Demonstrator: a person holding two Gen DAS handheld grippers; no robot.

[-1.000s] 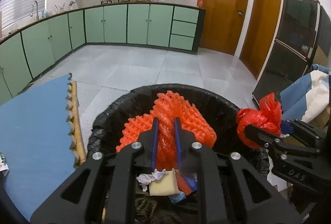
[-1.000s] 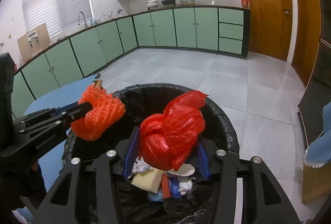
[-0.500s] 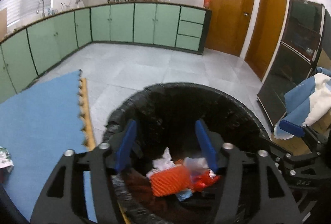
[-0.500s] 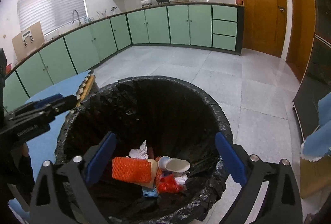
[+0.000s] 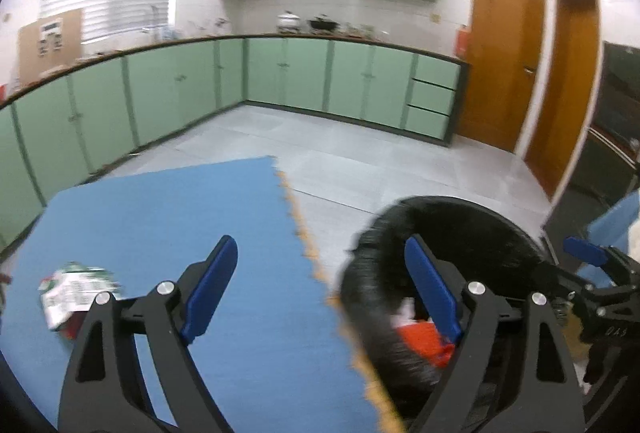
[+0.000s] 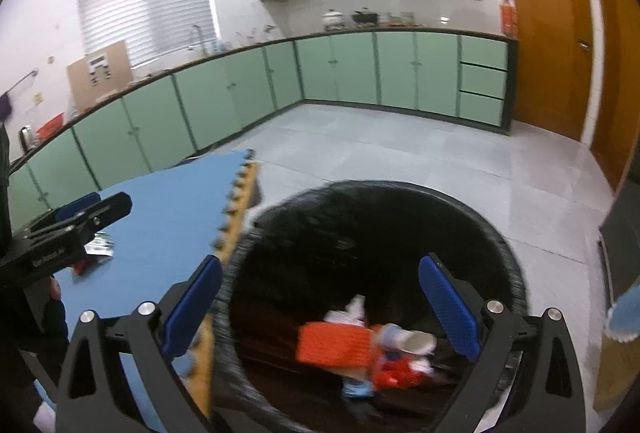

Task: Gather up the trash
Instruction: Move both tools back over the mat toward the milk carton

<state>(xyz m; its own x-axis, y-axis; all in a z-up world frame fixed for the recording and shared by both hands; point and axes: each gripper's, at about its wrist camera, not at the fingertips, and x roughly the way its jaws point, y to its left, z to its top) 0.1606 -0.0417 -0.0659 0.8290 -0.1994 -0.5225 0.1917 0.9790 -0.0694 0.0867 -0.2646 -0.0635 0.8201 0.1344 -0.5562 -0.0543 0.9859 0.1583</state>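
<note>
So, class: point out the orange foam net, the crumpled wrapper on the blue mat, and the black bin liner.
orange foam net (image 6: 334, 345), right wrist view, middle of its mesh face.
crumpled wrapper (image 5: 74, 289), left wrist view, its white printed middle.
black bin liner (image 6: 400, 217), right wrist view, far inner wall.

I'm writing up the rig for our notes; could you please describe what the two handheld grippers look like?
Both are alike: the left gripper and right gripper have matte black angular linkage arms with triangular cut-outs and round silver pivot bolts, ending in flat, blue-padded jaws. Small pale lettering is printed on each black body, too small to read reliably. No cables show. A dark sleeve sits behind the left one.
</note>
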